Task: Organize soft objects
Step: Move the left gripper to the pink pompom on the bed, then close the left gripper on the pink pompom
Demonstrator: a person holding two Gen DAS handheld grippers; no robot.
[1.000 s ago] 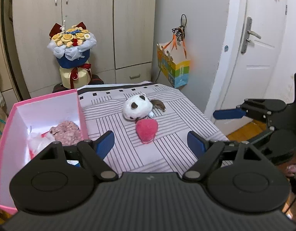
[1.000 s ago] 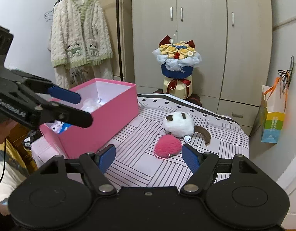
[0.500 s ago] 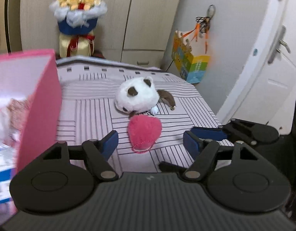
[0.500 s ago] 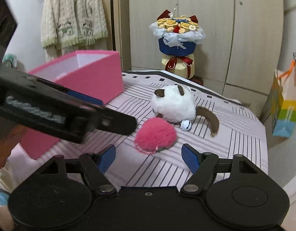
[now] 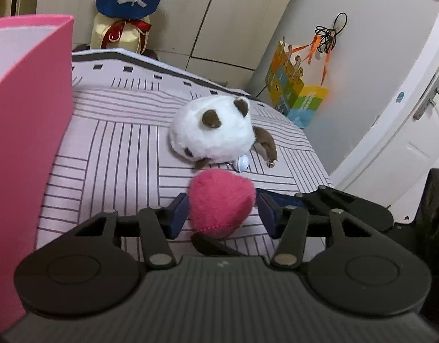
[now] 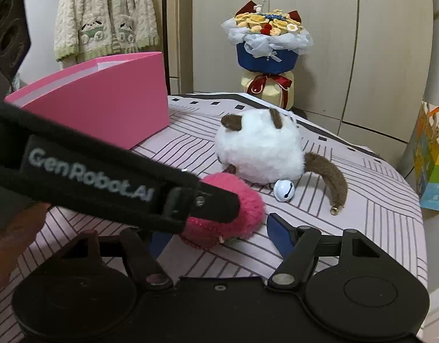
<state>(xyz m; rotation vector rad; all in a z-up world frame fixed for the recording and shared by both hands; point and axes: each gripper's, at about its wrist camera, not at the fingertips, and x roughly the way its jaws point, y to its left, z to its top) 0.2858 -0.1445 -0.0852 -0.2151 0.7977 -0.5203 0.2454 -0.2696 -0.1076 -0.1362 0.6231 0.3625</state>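
Closing around the pink plush heart (image 5: 221, 201), our left gripper (image 5: 222, 213) has its two blue fingers (image 5: 178, 214) on either side of it; they have just been narrowing, the near-side finger seems to touch the fluff, and we cannot tell whether the other one presses yet, so we judge the hold not made. Our right gripper (image 6: 219, 235) sits just beside the same heart, its fingers apart with a visible gap on the right-hand side, and they too have just been easing inward. The heart lies on the striped surface (image 5: 111, 154), near the front edge and towards the right side, with the white and brown plush animal (image 5: 213, 131) just behind it, its round bell (image 6: 283, 190) and brown tail (image 6: 331, 177) close by. The pink box (image 6: 105, 108) stands at the left edge of the surface. The main risk, as we judge it, is that both grippers are aimed at one small toy: from the right wrist view, the left gripper's black arm crosses directly in front, so the two tools could knock together or tug the heart in opposite directions. A second risk is the fluff itself: a soft, rounded heart may squash and slip out if the fingers catch only the pile and not the body. A third is that a hurried lift could snag the animal's bell or tail and drag it towards the edge. Carrying to the box, the heart could also clip the tall near wall.
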